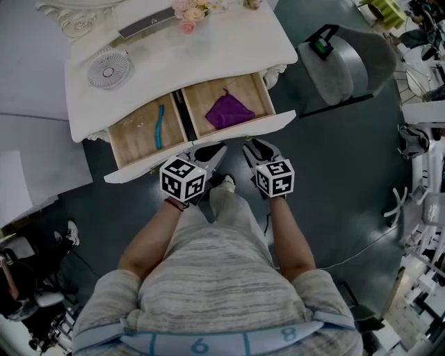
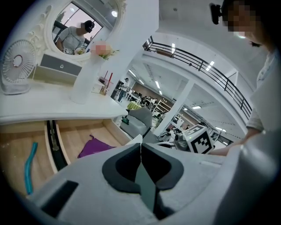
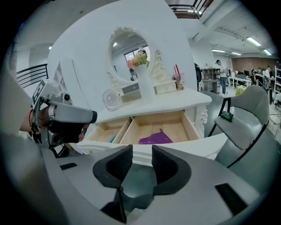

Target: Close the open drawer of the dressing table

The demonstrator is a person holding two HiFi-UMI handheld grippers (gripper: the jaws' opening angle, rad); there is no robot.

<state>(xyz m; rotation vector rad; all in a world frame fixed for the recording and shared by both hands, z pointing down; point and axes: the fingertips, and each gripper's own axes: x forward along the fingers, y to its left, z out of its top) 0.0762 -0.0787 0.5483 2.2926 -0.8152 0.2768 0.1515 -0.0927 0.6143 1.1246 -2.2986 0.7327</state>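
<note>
The white dressing table [image 1: 208, 49] has its wide drawer [image 1: 201, 148] pulled out toward me. The drawer's left compartment holds a teal stick-like item [image 1: 159, 126], and the right one holds a purple cloth [image 1: 227, 111]. My left gripper [image 1: 212, 154] hovers just in front of the drawer's white front panel, near its middle, with its jaws shut and empty [image 2: 140, 151]. A little right of it, my right gripper [image 1: 259, 149] is also just short of the panel. Its jaws stand open [image 3: 142, 160] with nothing between them, facing the drawer front [image 3: 175, 147].
A small white fan [image 1: 109, 68], pink flowers [image 1: 191, 14] and an oval mirror [image 3: 129, 50] stand on the tabletop. A grey chair [image 1: 344, 66] sits to the right of the table. My shoe [image 1: 226, 182] is on the dark floor below the drawer.
</note>
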